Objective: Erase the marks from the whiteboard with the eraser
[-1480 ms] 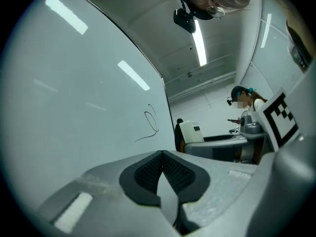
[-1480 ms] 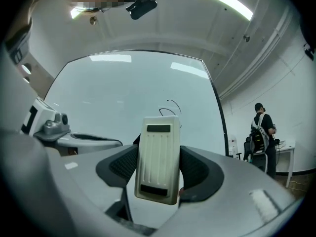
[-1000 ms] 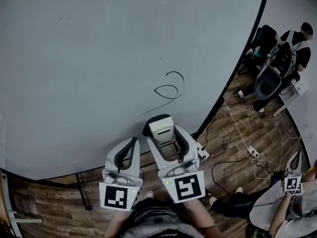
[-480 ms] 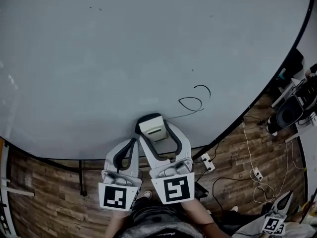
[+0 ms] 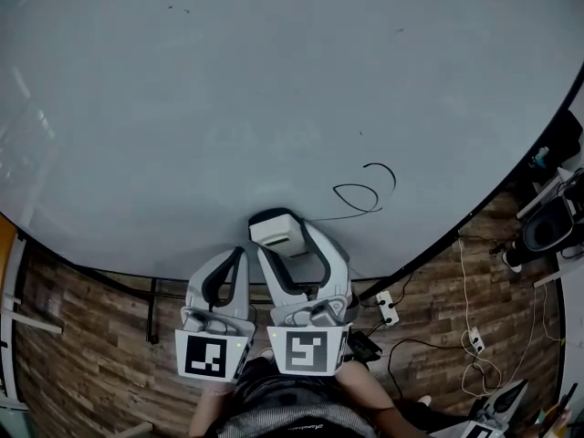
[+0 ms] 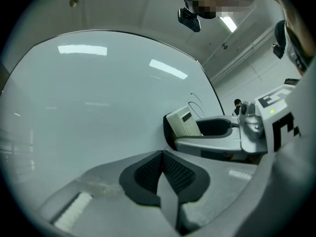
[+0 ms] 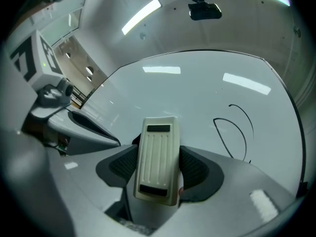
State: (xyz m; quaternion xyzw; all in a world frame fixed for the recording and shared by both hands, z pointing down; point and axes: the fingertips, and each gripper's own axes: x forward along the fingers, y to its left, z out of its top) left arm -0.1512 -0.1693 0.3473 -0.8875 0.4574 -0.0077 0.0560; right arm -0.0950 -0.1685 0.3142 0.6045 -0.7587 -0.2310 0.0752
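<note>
Our right gripper (image 7: 158, 168) clamps the eraser (image 7: 157, 154) — we should press it flat and sweep right over the marks (image 5: 362, 192); left gripper (image 6: 162, 171) closed, empty.

My left gripper (image 5: 235, 255), jaws pressed together, just beside my right gripper (image 5: 285, 237), jaws clamped on the eraser (image 7: 157, 157), both pointing forward

An indoor workroom, likely a lab or office. A large whiteboard (image 5: 228, 108) stands over a wood-plank floor (image 5: 82, 336) strewn with cables (image 5: 463, 286) and a power strip (image 5: 387, 307). Strip ceiling lights (image 7: 141, 17) run overhead.
</note>
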